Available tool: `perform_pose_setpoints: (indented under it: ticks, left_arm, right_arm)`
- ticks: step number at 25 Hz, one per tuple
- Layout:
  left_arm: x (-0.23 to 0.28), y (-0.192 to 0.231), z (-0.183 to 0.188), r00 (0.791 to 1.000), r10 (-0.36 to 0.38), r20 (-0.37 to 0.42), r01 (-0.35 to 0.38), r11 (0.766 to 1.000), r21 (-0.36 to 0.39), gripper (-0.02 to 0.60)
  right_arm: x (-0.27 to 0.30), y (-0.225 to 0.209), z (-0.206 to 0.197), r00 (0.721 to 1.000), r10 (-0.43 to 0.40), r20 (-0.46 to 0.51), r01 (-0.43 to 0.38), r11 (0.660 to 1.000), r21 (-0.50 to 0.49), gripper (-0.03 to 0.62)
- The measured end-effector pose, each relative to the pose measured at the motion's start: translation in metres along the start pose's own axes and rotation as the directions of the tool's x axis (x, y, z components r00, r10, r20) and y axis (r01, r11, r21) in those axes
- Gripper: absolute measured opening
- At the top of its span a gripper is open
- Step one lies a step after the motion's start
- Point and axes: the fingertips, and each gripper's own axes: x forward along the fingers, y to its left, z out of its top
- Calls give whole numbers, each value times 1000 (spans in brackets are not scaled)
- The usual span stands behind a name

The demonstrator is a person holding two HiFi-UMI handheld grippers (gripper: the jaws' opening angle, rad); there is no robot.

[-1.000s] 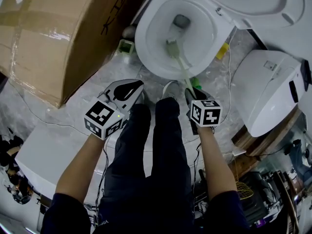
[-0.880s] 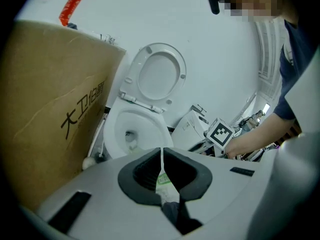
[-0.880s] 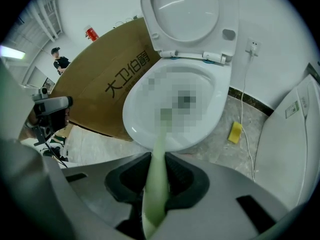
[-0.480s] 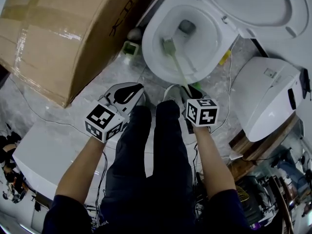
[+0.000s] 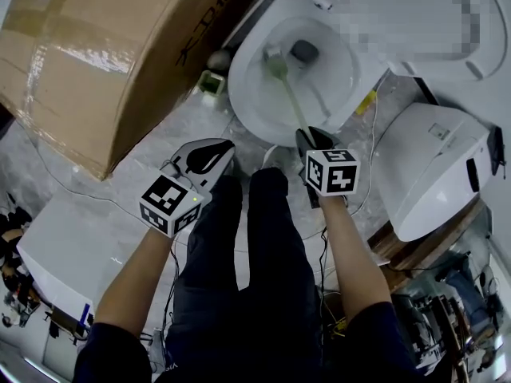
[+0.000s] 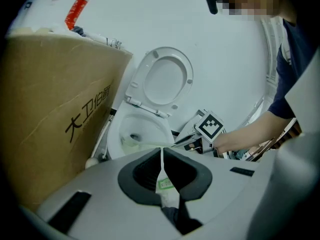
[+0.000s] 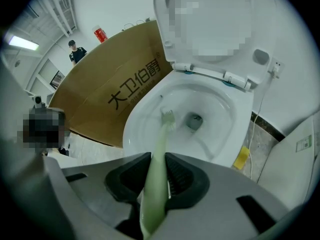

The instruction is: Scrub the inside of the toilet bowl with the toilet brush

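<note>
A white toilet bowl (image 5: 255,102) (image 7: 145,119) (image 6: 117,129) stands with its seat and lid raised. My right gripper (image 5: 310,140) (image 7: 157,176) is shut on the pale green handle of the toilet brush (image 5: 291,94) (image 7: 157,154). The brush head (image 5: 275,62) (image 7: 167,118) rests against the inner wall of the bowl, left of the drain hole (image 5: 304,52) (image 7: 194,120). My left gripper (image 5: 209,152) (image 6: 161,170) hangs shut and empty to the left of the bowl, above the floor.
A large cardboard box (image 5: 112,46) (image 7: 115,99) stands tight against the bowl's left side. A second white toilet body (image 5: 435,166) lies at the right. A small green item (image 5: 210,82) and a yellow piece (image 5: 366,102) lie on the tiled floor beside the bowl, with cables around.
The brush head has slid from the bowl's middle up and to the left, toward the far rim. My right gripper moved forward with it; the left one barely shifted.
</note>
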Motion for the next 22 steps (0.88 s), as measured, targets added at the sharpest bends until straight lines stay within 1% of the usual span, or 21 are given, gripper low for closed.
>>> perform_pose_setpoints:
  ticks: [7, 11, 17, 22]
  left_arm:
    - [15, -8, 13, 1000, 17, 6, -17, 1000, -18, 41]
    - [25, -16, 20, 1000, 18, 9, -18, 1000, -19, 41]
    - [36, -27, 28, 1000, 12, 8, -12, 1000, -7, 41]
    - [42, -33, 29, 1000, 7, 1, -7, 1000, 3, 41]
  right_arm:
    - [-3, -32, 38, 1000, -12, 21, 13, 998, -56, 94]
    - [-8, -46, 53, 999, -16, 34, 18, 997, -71, 93]
    - [-18, -67, 65, 998, -28, 63, 31, 998, -50, 93]
    - [-30, -87, 65, 996, -52, 79, 55, 998, -36, 92]
